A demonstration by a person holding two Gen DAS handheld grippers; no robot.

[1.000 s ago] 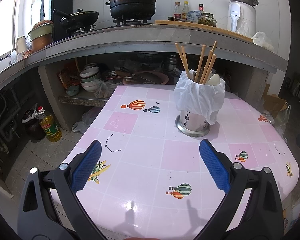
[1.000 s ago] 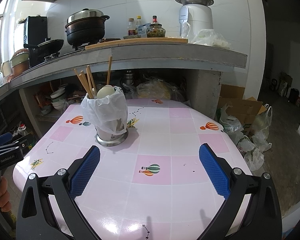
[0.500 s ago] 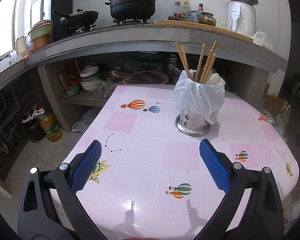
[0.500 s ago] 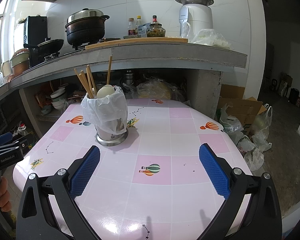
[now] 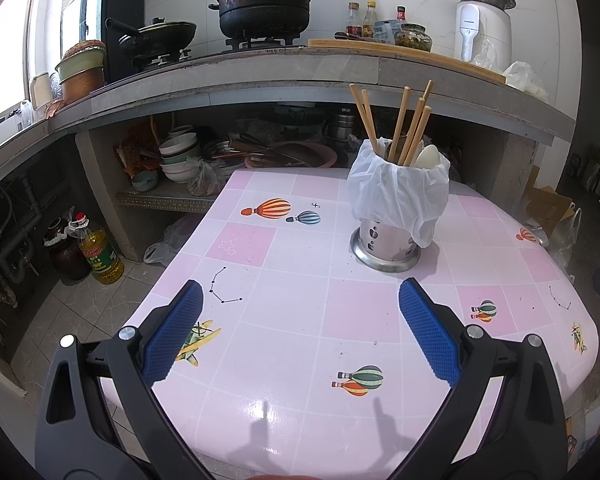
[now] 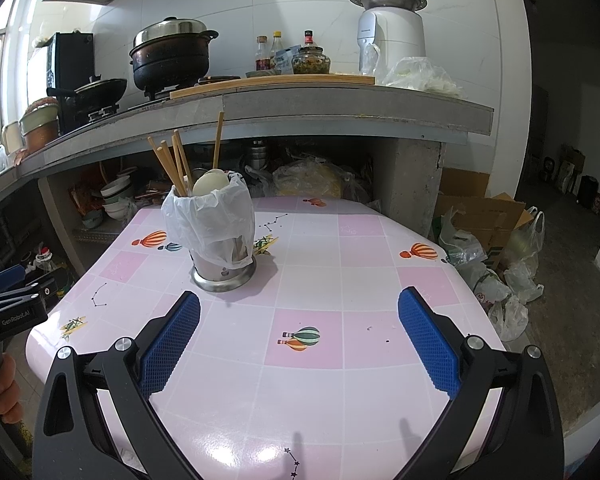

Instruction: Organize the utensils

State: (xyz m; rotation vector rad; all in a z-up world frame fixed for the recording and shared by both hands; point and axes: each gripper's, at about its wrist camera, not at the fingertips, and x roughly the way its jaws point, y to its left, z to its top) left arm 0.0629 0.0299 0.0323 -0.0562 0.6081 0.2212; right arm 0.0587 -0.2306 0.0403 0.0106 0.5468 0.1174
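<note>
Left wrist view: the left gripper [image 5: 300, 332] is spread and empty above the table [image 5: 260, 360], presumably staged for a reach. The holder [image 5: 392, 216] stands ahead with chopsticks [image 5: 404, 128] upright; its bag [image 5: 396, 196] hides their lower ends.

Right wrist view: the right gripper [image 6: 300, 336] is likewise spread and empty. The holder [image 6: 220, 240] stands ahead-left; the spoon [image 6: 210, 184] is partly buried.

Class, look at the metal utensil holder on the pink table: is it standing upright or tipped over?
Upright. The utensil holder rests flat on its round base on the table, with chopsticks rising from its bag-lined top.
</note>
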